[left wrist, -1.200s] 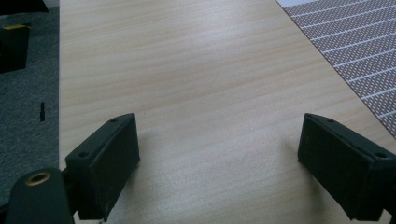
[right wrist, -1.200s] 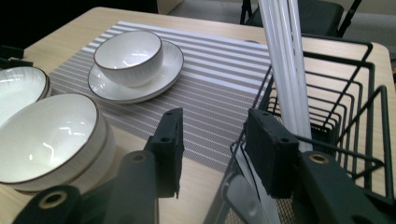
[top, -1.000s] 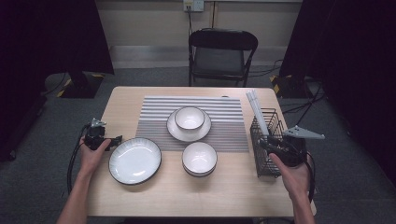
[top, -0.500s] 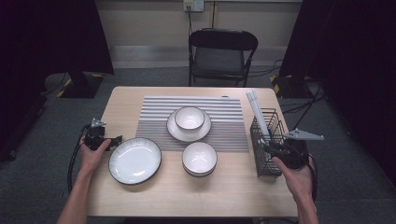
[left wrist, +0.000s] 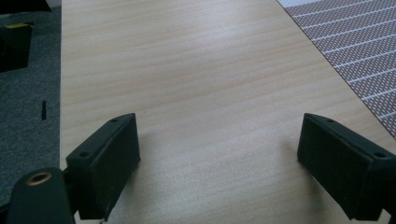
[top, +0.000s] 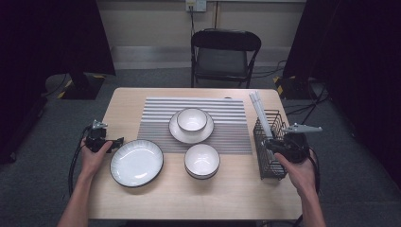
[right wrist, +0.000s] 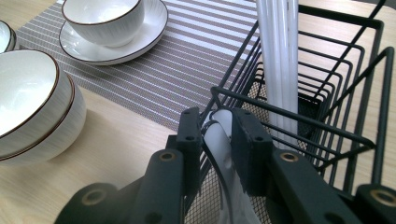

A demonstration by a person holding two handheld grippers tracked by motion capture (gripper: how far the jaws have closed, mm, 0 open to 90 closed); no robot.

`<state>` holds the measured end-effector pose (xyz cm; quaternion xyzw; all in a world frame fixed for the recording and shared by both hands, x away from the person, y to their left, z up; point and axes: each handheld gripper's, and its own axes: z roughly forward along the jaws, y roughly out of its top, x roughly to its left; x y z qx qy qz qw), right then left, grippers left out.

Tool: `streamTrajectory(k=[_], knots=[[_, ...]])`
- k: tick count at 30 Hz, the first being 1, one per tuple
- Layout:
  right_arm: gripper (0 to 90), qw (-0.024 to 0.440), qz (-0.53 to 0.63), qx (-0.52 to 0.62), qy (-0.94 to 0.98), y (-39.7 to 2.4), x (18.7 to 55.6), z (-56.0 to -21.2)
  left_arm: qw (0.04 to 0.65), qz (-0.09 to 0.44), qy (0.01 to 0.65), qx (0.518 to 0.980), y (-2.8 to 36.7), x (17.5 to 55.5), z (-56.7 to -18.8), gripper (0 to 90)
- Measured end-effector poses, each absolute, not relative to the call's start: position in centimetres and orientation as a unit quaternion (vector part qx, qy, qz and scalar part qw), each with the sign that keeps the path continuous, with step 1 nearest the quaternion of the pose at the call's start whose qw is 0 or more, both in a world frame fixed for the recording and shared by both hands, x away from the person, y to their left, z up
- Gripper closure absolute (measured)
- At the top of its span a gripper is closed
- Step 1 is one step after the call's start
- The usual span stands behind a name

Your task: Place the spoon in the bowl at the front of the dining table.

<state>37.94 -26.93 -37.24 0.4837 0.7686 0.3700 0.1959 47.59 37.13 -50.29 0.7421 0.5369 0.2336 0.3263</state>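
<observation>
Right gripper view: the right gripper (right wrist: 217,135) has its jaws nearly together, having just been closing, with a white spoon-like utensil (right wrist: 223,158) between the pads; both pads appear to press its handle at the near rim of the black wire basket (right wrist: 327,116). The utensil's lower end runs out of frame, so its full shape is hard to make out. White chopsticks (right wrist: 279,60) stand in the basket just behind, their tops cut off. High view: the basket (top: 270,142) sits at the table's right side, the right gripper (top: 274,144) against it, the utensil too small to tell. Left gripper (top: 113,142) rests on the table (top: 156,198) just left of the large plate (top: 136,162). Left gripper view: jaws spread wide over bare wood (left wrist: 196,84), holding nothing; a placemat corner (left wrist: 355,51) is cut off at the right.
</observation>
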Motion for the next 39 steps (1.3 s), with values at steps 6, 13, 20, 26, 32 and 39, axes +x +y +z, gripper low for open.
streamTrajectory(k=[6,13,20,26,32,39], knots=[[72.5,0.188,0.373,0.481,0.771,-27.2,38.1,-37.3,0.326,0.234,0.539,0.741,37.1,47.6,-50.3,12.2],[71.8,0.181,0.364,0.479,0.778,-27.5,38.2,-37.3,0.326,0.234,0.539,0.741,37.1,47.6,-50.3,12.2],[72.7,0.179,0.356,0.472,0.786,-27.4,38.7,-37.0,0.326,0.234,0.539,0.741,37.1,47.6,-50.3,12.2],[74.0,0.174,0.346,0.469,0.794,-27.2,39.3,-37.3,0.326,0.234,0.539,0.741,37.1,47.6,-50.3,12.2],[74.0,0.169,0.334,0.469,0.800,-27.4,39.7,-37.6,0.326,0.234,0.539,0.741,37.1,47.6,-50.3,12.2],[72.2,0.161,0.329,0.468,0.804,-27.6,40.1,-37.9,0.326,0.234,0.539,0.740,37.1,47.6,-50.3,12.2]])
